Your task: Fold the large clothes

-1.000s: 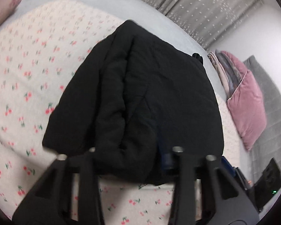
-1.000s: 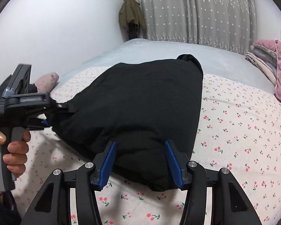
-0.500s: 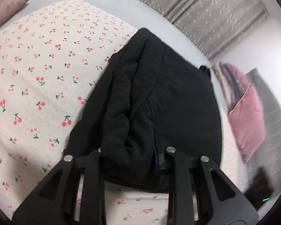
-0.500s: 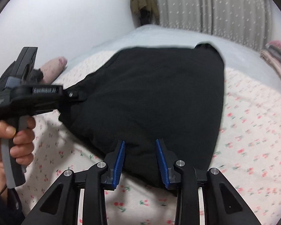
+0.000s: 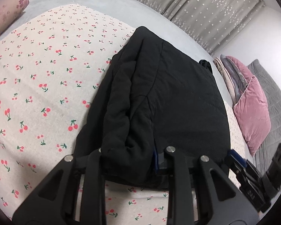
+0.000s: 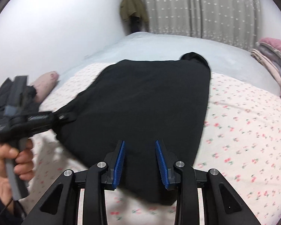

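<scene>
**Black garment narrowed on the bed, lengthwise fold not yet made**

We are working on a large black garment that is lying on the cherry-print bedsheet, roughly in the middle of the bed, with its far end reaching the plain grey cover.

In the left wrist view we are seeing the garment's left side lying doubled over the body in a thick padded roll, so we are judging the side fold as done there. What is lying under the right edge we cannot tell. The piece is reading as one long, narrow panel, and we are judging that the end-to-end folds are what is left.

Its long axis is running from us toward the far curtain. The near hem is the wider end; the far end is narrowing to a small bunched lump, possibly a collar or hood.

Our left gripper is clamping the bunched near-left corner, its fingers pressing into the roll. Our right gripper is sitting over the near hem with its blue-padded fingers spread and cloth lying between them, not yet pinched.

Pink cushions are stacked well apart at the right.
</scene>
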`<state>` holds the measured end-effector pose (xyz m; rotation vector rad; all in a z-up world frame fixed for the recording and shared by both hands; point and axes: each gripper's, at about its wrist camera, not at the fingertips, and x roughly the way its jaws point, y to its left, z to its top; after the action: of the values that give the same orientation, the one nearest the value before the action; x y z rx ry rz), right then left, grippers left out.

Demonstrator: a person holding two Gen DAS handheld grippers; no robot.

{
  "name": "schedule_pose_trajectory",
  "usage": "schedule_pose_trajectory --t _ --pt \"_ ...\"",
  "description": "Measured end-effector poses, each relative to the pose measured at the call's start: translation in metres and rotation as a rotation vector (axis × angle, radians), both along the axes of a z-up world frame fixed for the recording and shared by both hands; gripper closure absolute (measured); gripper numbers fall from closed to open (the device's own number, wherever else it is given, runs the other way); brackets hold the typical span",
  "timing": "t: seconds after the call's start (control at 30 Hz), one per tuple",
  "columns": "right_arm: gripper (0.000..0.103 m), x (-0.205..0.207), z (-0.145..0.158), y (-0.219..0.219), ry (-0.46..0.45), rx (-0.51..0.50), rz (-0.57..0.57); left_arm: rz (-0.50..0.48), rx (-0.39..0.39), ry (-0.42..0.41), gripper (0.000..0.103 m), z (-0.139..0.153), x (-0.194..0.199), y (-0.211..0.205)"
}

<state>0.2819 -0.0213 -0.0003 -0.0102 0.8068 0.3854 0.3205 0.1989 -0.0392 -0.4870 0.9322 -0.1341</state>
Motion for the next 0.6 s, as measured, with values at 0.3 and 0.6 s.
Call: schedule_pose_trajectory --t 0.3,0.6 --pt "0.069 0.016 -0.037 -0.006 0.076 0.034 -0.013 -0.008 -0.053 0.017 0.062 0.006 -0.003 0.009" --pt "0.069 0.005 -0.039 0.008 0.026 -0.028 -0.039 0.125 0.078 -0.191 0.061 0.064 -0.039 0.041"
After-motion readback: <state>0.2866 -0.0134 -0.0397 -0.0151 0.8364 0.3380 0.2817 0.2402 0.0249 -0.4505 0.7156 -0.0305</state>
